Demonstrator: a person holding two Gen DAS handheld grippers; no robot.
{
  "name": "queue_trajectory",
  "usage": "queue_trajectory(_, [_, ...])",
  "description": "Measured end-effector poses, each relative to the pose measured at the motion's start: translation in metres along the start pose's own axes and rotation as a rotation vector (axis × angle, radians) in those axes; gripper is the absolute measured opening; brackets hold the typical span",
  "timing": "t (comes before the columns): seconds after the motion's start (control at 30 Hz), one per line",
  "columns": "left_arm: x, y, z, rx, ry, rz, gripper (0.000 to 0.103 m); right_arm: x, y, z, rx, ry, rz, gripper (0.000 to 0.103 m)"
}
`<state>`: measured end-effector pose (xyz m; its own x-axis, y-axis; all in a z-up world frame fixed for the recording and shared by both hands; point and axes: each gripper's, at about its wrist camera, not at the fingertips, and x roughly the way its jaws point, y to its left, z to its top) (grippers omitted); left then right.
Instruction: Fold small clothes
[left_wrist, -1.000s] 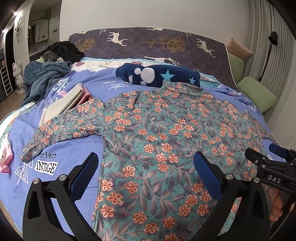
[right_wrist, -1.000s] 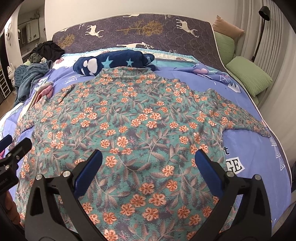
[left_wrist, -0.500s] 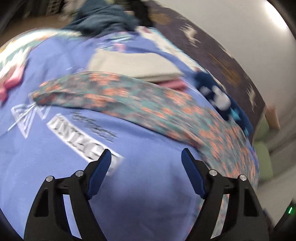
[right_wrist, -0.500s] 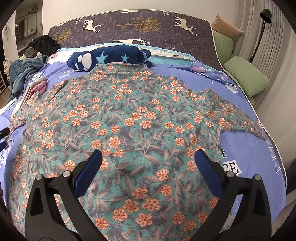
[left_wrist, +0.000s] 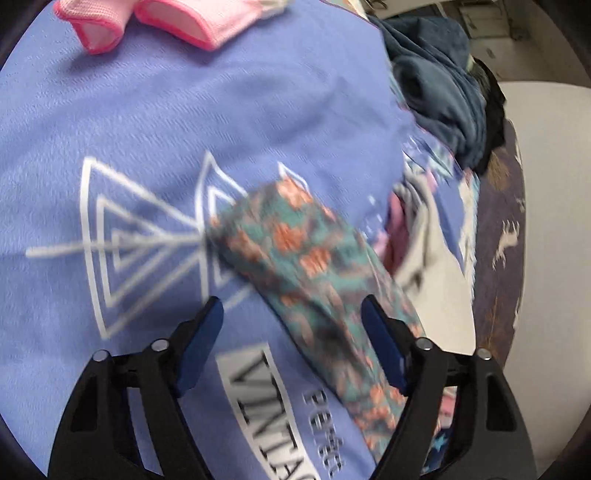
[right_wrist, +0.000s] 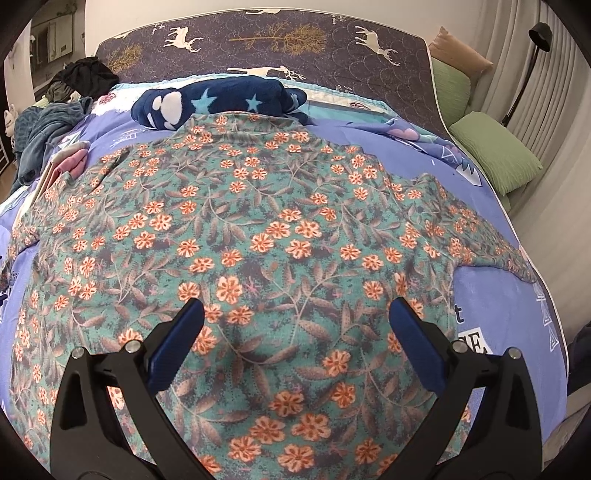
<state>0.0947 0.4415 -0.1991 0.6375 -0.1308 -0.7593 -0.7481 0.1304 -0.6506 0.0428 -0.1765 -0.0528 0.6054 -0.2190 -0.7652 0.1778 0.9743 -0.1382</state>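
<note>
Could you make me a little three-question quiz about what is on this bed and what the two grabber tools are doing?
1. True or false: the floral top is folded in half.
2. Which part of it lies between the left gripper fingers? A) collar B) sleeve C) hem
3. Fill in: the right gripper hovers with jaws ____.

Key
1. False: it lies spread flat on the blue bedcover.
2. B: the sleeve, with the jaws closing but not yet pressing on it.
3. Open, nothing held.

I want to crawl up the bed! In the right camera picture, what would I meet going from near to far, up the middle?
Flowery top → starry blanket → deer headboard.
</note>
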Motion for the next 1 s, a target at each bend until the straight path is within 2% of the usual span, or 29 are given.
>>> queue_trajectory(0.03, [0.003,0.002,0.006,-0.002,-0.003,0.005,0.050,0.001,0.000,0.001,0.001,0.002,-0.001,0.101])
queue_trajectory(0.1, [0.009,0.003,0.013,-0.005,0.012,-0.008,0.016,0.003,-0.001,0.001,0.002,0.004,0.001,0.101])
queue_trajectory(0.13, [0.010,0.003,0.015,-0.004,0.016,-0.015,0.009,0.003,-0.001,0.001,0.001,0.004,0.002,0.101])
queue_trajectory(0.23, [0.003,-0.005,0.017,0.032,-0.011,-0.031,0.004,0.004,-0.001,0.001,0.003,0.005,0.004,0.101])
queue_trajectory(0.3, [-0.012,-0.017,0.014,0.095,-0.050,-0.051,0.003,0.005,-0.003,0.001,0.006,0.006,0.005,0.101])
queue_trajectory(0.47, [-0.063,-0.079,-0.015,0.317,-0.120,-0.182,0.003,0.004,-0.008,0.000,0.011,-0.009,0.014,0.101])
queue_trajectory(0.57, [-0.095,-0.133,-0.060,0.511,-0.136,-0.283,0.003,0.003,-0.011,0.001,0.027,-0.015,0.025,0.101])
queue_trajectory(0.67, [-0.116,-0.190,-0.129,0.735,-0.119,-0.381,0.003,0.001,-0.016,0.001,0.042,-0.025,0.057,0.101])
queue_trajectory(0.77, [-0.122,-0.231,-0.215,0.958,-0.038,-0.468,0.003,-0.002,-0.022,0.001,0.057,-0.042,0.078,0.101])
queue_trajectory(0.87, [-0.114,-0.255,-0.305,1.164,0.100,-0.536,0.003,-0.003,-0.035,0.001,0.086,-0.047,0.094,0.101])
queue_trajectory(0.97, [-0.091,-0.258,-0.393,1.343,0.233,-0.551,0.004,-0.003,-0.053,0.000,0.133,-0.046,0.116,0.101])
queue_trajectory(1.0, [-0.082,-0.256,-0.410,1.380,0.255,-0.544,0.004,-0.003,-0.059,0.000,0.149,-0.045,0.124,0.101])
